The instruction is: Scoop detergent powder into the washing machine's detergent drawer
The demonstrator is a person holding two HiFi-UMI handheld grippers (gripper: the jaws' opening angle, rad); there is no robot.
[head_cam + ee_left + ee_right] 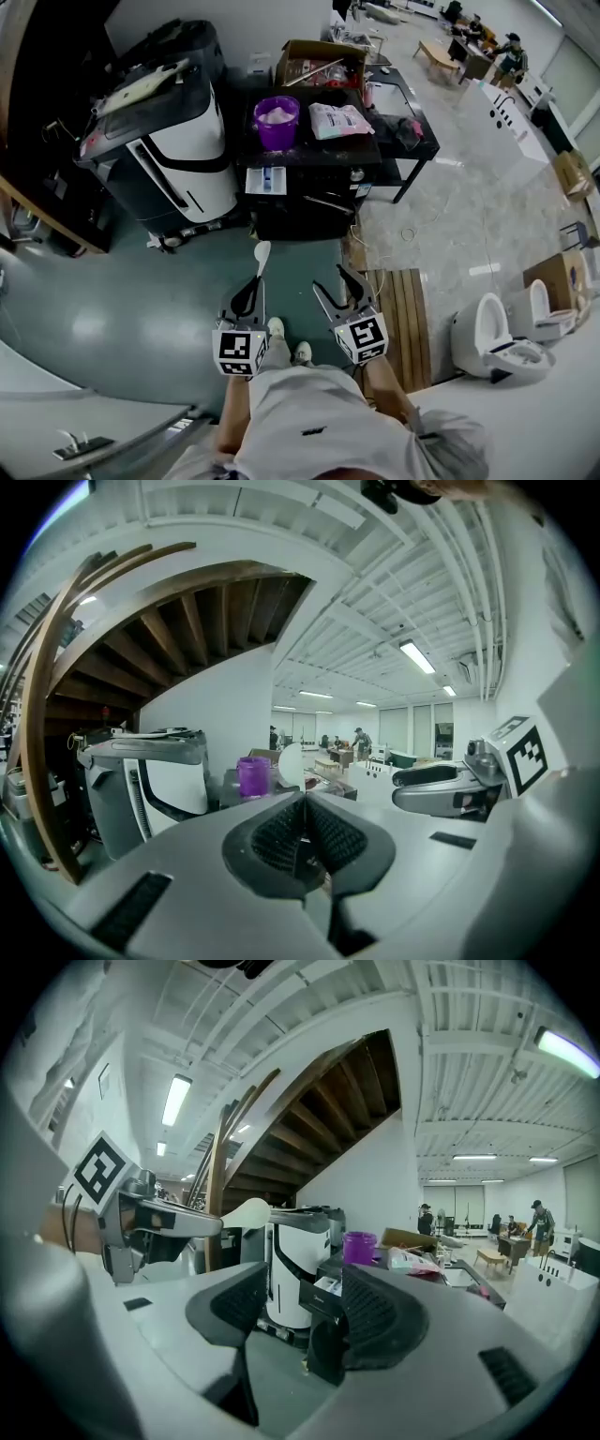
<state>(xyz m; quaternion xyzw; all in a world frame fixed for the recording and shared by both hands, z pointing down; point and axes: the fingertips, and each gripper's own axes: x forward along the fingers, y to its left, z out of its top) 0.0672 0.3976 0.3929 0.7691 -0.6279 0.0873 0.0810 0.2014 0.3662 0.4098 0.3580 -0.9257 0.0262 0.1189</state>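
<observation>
My left gripper (255, 284) is shut on the handle of a white spoon (262, 251) that points ahead, its bowl empty as far as I can see. In the left gripper view the jaws (302, 832) press together on the handle and the spoon's bowl (292, 761) stands up beyond them. My right gripper (331, 284) is open and holds nothing; its pads (373, 1314) stand well apart. Ahead, a purple tub (277, 120) of white powder rests on a black unit. A white detergent drawer (266, 179) juts out of that unit's front. Both grippers hover over the floor, short of the drawer.
A black-and-white appliance (183, 141) stands left of the black unit. A detergent bag (339, 120) and a cardboard box (319, 61) lie on the black top. A wooden pallet (403, 314) and white toilets (497, 339) are at the right. People stand far off.
</observation>
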